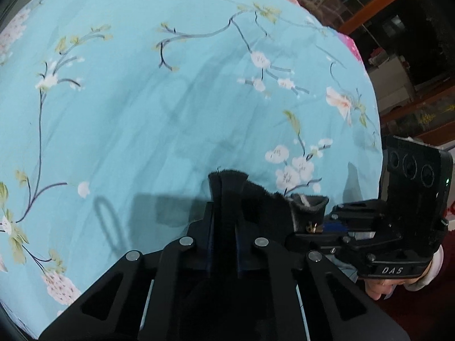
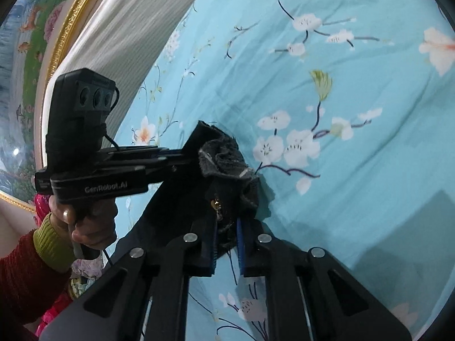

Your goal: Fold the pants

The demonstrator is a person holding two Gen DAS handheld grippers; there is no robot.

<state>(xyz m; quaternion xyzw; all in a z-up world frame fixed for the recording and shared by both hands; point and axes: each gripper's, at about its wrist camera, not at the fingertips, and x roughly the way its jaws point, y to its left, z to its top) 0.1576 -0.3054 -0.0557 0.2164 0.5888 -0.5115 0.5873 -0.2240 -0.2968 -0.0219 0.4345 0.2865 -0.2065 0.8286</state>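
Observation:
The pants [image 1: 256,199] are black with a fuzzy grey lining, held up above a turquoise floral bedsheet [image 1: 142,99]. My left gripper [image 1: 224,199] is shut on a folded edge of the pants. My right gripper [image 2: 227,227] is shut on the pants [image 2: 227,164] beside a small brass zipper pull [image 2: 216,205]. The two grippers are close side by side. The right gripper shows in the left wrist view [image 1: 324,227], and the left gripper shows in the right wrist view [image 2: 184,153]. Most of the pants hang hidden below the grippers.
The bed's edge [image 1: 375,130] curves along the right, with dark wooden shelving [image 1: 398,14] beyond. In the right wrist view a white ribbed cover [image 2: 128,28] and a gold-framed painting [image 2: 37,42] lie at the left.

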